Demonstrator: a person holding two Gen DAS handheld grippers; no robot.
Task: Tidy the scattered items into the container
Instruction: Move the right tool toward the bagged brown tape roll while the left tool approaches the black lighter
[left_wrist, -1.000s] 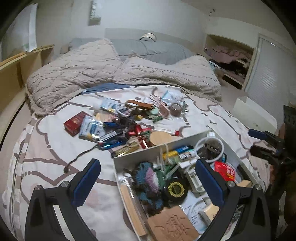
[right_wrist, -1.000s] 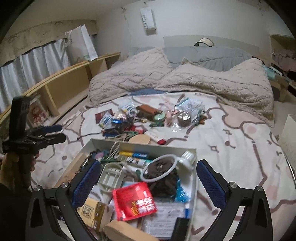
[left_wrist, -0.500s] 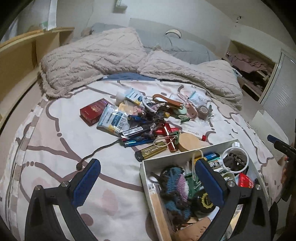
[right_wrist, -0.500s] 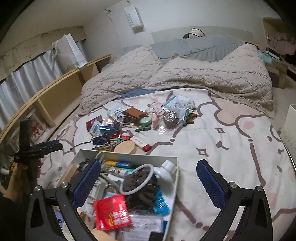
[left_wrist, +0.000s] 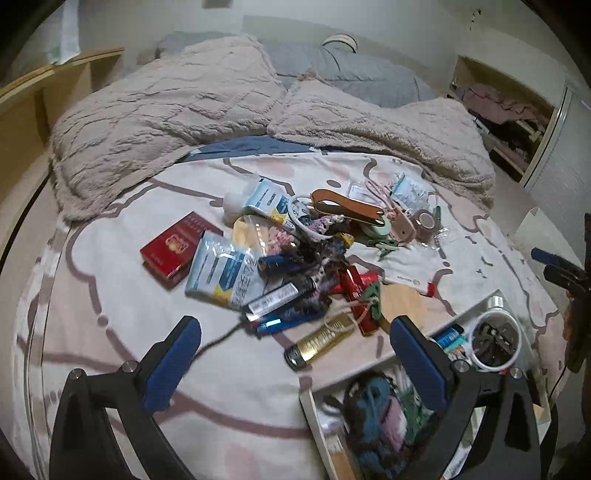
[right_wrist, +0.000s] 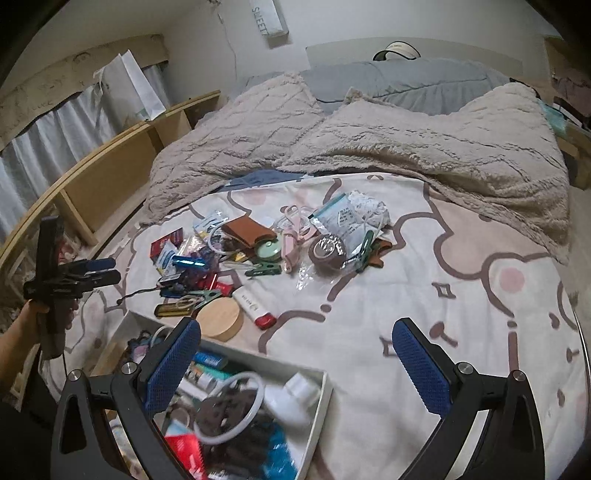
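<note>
A pile of scattered small items lies mid-bed: a red box (left_wrist: 173, 251), a tissue pack (left_wrist: 225, 273), lighters (left_wrist: 280, 295), a gold tube (left_wrist: 319, 341), a wooden disc (right_wrist: 219, 321), a white tube with a red cap (right_wrist: 255, 308), a tape roll (right_wrist: 327, 251) and a brown pouch (right_wrist: 247, 230). The white container (right_wrist: 317, 410) sits near me, crammed with things. My left gripper (left_wrist: 295, 363) hangs open above the near edge of the pile, holding nothing. My right gripper (right_wrist: 297, 365) is open and holds nothing, above the container's far rim.
A beige fluffy blanket (left_wrist: 166, 118) and grey pillows (right_wrist: 406, 81) fill the bed's far end. A wooden shelf (right_wrist: 110, 177) runs along the left side. The patterned sheet (right_wrist: 461, 295) right of the pile is bare. A hand (right_wrist: 33, 317) holds the left gripper's handle.
Both grippers have advanced toward the pile, so the container has slid down to the frames' lower edges. The left one swung left, away from the container. Both stay open.
</note>
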